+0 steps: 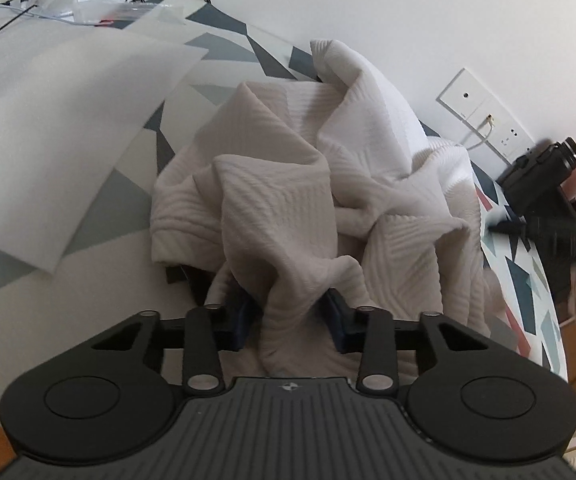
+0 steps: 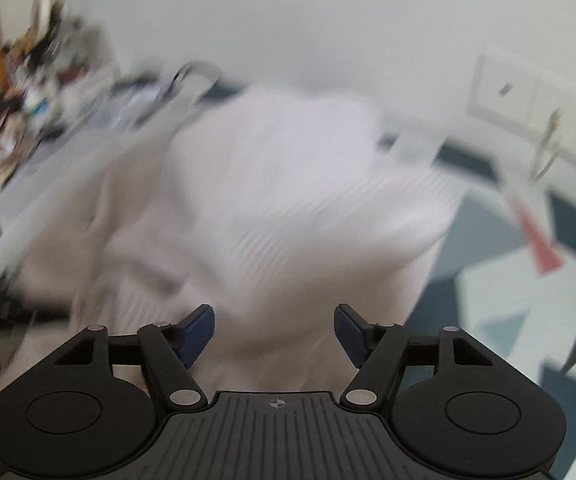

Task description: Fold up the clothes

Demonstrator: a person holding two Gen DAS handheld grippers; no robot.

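ribbed matt cream cloth garment (image 1: 288, 184) on a smooth glossy patterned table (image 1: 223, 46); matt black plastic left gripper (image 1: 294, 314).

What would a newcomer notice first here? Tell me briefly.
The crumpled cream ribbed garment heaped mid-table, one fold pinched in the left gripper. The right gripper hangs open above the cloth in a blurred view. A black camera sits at the table's right edge by the wall.
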